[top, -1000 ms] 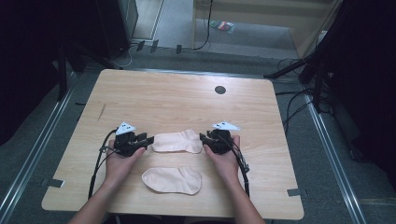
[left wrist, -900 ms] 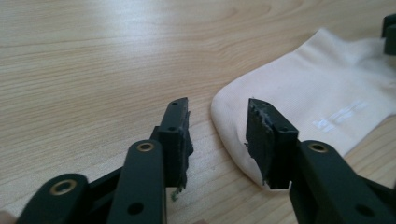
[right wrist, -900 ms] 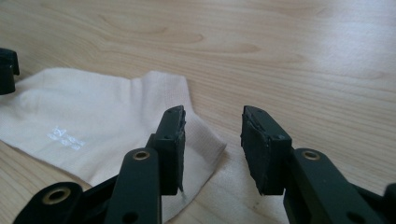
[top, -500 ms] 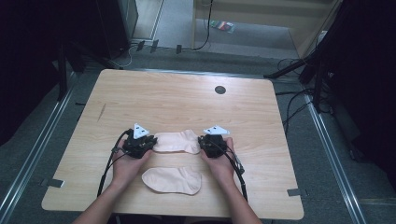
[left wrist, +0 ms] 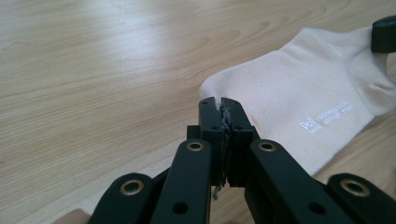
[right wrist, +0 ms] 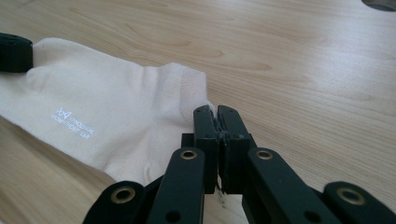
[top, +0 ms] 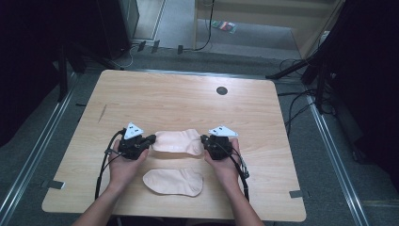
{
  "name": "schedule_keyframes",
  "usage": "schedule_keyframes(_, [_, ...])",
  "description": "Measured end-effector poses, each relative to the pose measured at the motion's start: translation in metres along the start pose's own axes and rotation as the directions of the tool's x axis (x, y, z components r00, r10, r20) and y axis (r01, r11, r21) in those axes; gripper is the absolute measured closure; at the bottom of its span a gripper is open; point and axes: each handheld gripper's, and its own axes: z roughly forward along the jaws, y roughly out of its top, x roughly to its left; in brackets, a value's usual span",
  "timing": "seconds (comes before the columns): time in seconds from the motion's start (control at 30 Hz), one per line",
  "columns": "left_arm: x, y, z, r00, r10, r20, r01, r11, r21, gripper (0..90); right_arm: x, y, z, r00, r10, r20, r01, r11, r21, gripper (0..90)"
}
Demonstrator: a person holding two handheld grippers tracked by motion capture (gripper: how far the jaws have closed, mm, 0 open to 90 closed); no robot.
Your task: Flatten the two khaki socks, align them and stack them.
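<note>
1. The left gripper (left wrist: 219, 105) has its two black jaws squeezed tight together. They pinch one end of the far sock (left wrist: 299, 116). The jaws have just been closing, and the thin edge of the sock is caught between them.
2. The right gripper (right wrist: 215, 112) is squeezed tight too. It pinches the other end of the same sock, at the ribbed edge. Its jaws have also just been closing on the cloth.
3. In the high view, the left gripper (top: 149, 139) sits at the left end of the far sock (top: 176, 141) and the right gripper (top: 205, 140) sits at its right end. The sock stretches between them.
4. The far sock is pale cream. It has small white letters printed on it. It hangs a little between the two grips, just over the table (top: 179, 99).
5. The person's left hand (top: 123, 162) holds the left gripper, and the right hand (top: 226, 162) holds the right one. Both arms come in from the bottom of the high view.
6. A near sock (top: 173, 181) lies flat on the table, closer to the person. It sits between the two hands and is apart from the far sock.
7. The table is light wood. A small dark round hole (top: 221, 90) is near its far edge.
8. Black cables (top: 101, 165) trail from the grippers back toward the person.
</note>
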Motion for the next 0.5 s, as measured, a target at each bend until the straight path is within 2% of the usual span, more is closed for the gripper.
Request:
schedule_keyframes(0.1, [-0.002,0.001,-0.010,0.9999,-0.003,0.010,0.004,0.9998,-0.022,89.8,0.005,0.002,-0.009,0.9999,0.002,-0.012,-0.002,1.000,-0.014,88.5])
schedule_keyframes(0.23, [-0.007,0.001,-0.025,0.9996,0.019,0.023,-0.018,0.9993,-0.031,89.8,0.011,0.004,-0.020,0.9997,0.003,-0.024,-0.004,1.000,-0.023,88.6])
schedule_keyframes(0.5, [-0.018,-0.014,-0.057,0.9973,0.029,0.068,-0.027,0.9990,-0.034,89.7,0.024,-0.005,-0.047,0.9975,0.006,-0.070,-0.008,1.000,-0.025,88.6])
